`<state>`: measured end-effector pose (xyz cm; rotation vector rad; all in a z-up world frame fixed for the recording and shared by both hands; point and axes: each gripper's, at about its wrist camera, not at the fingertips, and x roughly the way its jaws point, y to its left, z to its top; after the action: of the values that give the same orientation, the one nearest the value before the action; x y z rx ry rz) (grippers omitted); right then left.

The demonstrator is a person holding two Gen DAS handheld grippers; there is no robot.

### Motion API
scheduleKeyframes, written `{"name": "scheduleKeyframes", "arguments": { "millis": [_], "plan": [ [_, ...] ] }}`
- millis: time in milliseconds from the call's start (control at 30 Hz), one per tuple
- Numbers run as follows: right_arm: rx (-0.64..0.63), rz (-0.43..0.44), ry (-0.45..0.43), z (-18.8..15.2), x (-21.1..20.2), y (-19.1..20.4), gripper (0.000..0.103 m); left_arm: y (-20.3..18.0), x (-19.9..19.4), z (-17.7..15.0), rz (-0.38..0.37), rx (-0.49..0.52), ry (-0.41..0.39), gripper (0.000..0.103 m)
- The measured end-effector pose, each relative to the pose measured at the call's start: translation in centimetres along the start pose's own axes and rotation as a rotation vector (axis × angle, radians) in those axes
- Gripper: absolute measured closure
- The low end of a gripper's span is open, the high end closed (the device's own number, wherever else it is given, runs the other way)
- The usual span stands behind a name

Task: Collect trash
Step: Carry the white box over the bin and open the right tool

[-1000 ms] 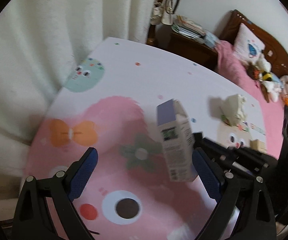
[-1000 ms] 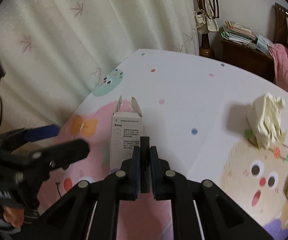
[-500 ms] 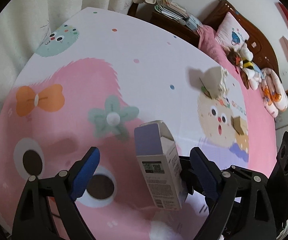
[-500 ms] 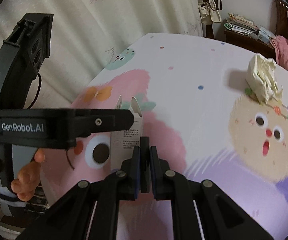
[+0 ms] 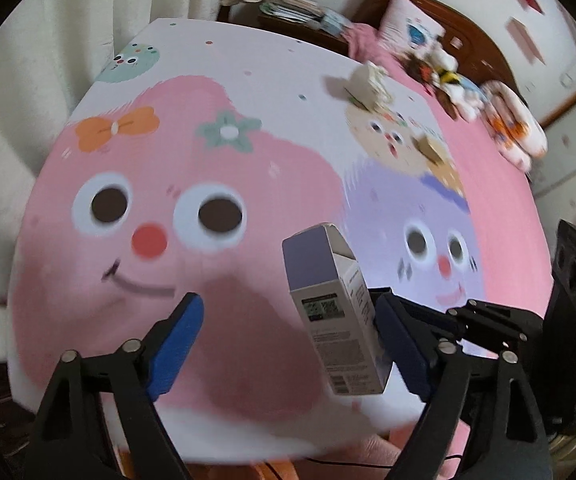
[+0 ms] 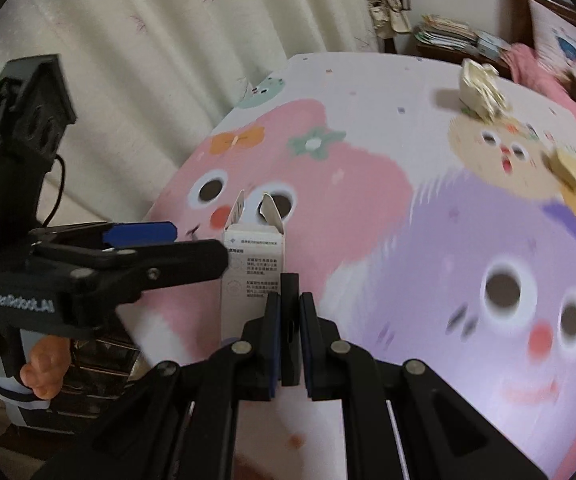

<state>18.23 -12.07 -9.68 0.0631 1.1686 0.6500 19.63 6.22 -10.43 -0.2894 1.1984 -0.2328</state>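
Observation:
A small white and purple carton box with open top flaps hangs in the air above the cartoon-print tablecloth. My right gripper is shut on the box's edge. My left gripper is open, and the box sits between its blue pads, close to the right one. In the right wrist view the left gripper comes in from the left beside the box. Crumpled pale paper and a small tan box lie far off on the table.
Cream curtains hang behind the table. A bed with a pillow and soft toys stands at the right, and a wooden nightstand with papers at the back. A dark wire basket shows below the table's near edge.
Both grippers and the held box have pulled back toward the near edge of the table. The crumpled paper and tan box now look farther away. The left gripper stays open.

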Motion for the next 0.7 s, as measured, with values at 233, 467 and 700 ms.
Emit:
{"name": "scheduleKeyframes", "arguments": {
  "millis": [233,467,700],
  "plan": [
    [0.093,-0.035,0.001,-8.0,-1.8,5.6,0.094,1.1,-4.3,-9.1,0.005,0.157,0.031,0.021],
    [0.156,-0.044,0.065,-15.8,-0.9,9.1,0.094,1.5,-4.2,-17.7,0.015,0.299,0.096,0.023],
    [0.199,-0.084,0.143,-21.0,3.0,8.1,0.094,1.8,0.3,-22.9,-0.002,0.337,0.164,0.023]
  ]
}}
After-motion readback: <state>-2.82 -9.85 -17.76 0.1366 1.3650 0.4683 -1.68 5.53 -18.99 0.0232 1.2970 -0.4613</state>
